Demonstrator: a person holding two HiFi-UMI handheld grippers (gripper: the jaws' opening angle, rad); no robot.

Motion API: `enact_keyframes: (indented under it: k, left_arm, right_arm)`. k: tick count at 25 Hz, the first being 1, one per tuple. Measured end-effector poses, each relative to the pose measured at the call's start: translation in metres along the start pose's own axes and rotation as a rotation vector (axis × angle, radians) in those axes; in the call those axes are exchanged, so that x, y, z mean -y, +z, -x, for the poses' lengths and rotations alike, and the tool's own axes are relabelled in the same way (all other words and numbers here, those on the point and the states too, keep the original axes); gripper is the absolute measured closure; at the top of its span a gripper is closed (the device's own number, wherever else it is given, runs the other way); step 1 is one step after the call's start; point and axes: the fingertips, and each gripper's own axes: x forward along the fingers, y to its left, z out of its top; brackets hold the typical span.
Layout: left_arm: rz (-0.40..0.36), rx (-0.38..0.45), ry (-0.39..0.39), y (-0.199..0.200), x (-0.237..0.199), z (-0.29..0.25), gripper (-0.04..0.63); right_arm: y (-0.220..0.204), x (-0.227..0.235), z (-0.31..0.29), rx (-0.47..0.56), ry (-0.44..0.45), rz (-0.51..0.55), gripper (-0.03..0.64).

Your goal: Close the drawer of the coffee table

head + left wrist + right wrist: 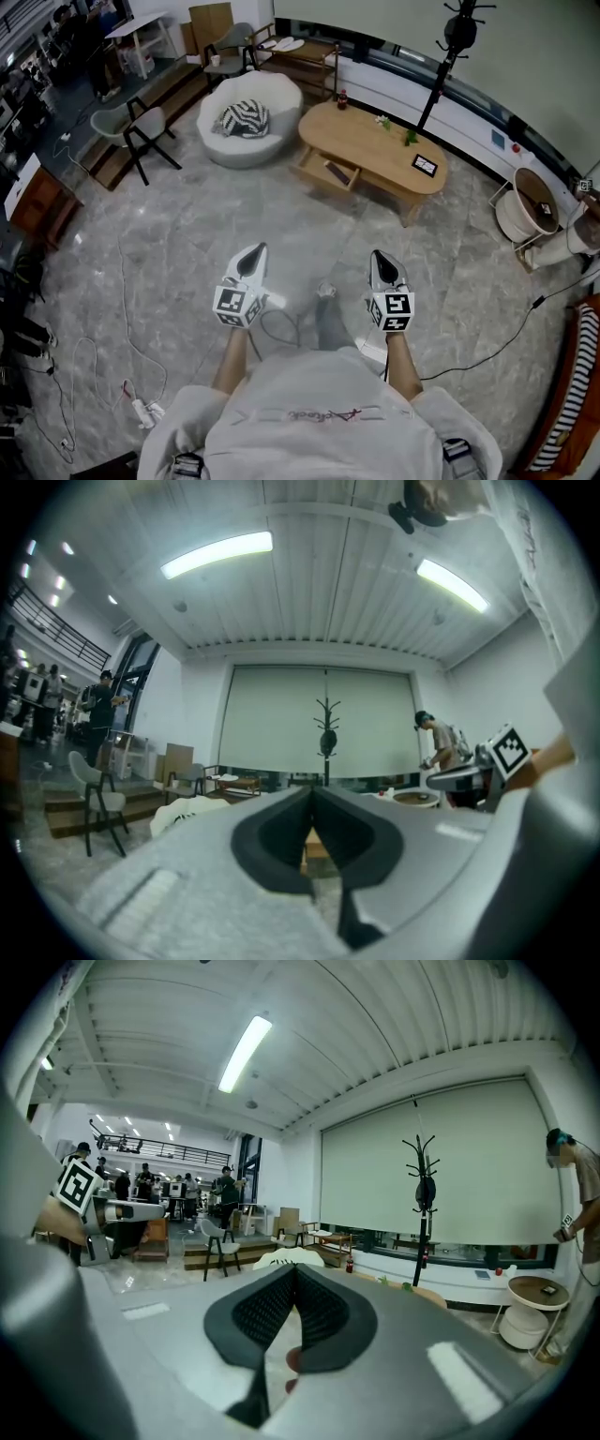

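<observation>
A light wooden oval coffee table [375,150] stands far ahead of me on the grey floor, its drawer [330,172] pulled out on the near left side. My left gripper [255,253] and right gripper [382,260] are held side by side well short of the table, both shut with nothing in them. In the left gripper view the shut left gripper [314,791] points level at the room, a strip of the wooden table [306,851] showing between the pads. In the right gripper view the right gripper [294,1271] is shut too, and the table top [427,1294] shows just past its right jaw.
A white round armchair [248,120] with a striped cushion stands left of the table. A black coat stand [442,66] rises behind it. Chairs [141,127] stand at the left, a round side table [532,202] at the right. Cables and a power strip [145,409] lie on the floor near me.
</observation>
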Motion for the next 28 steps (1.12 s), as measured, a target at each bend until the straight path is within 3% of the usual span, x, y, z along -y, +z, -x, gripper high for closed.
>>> enact_keyframes:
  k: [13,28]
  left_arm:
    - [-0.008,-0.008,-0.007,-0.013,-0.039,-0.088,0.595]
    - [0.009,-0.026,-0.016,-0.005,-0.102,-0.221,0.595]
  right_arm:
    - [-0.004,0.040,-0.087,-0.001,0.012,-0.002,0.614]
    - [0.027,0.099,-0.220,-0.009,0.026,0.007,0.614]
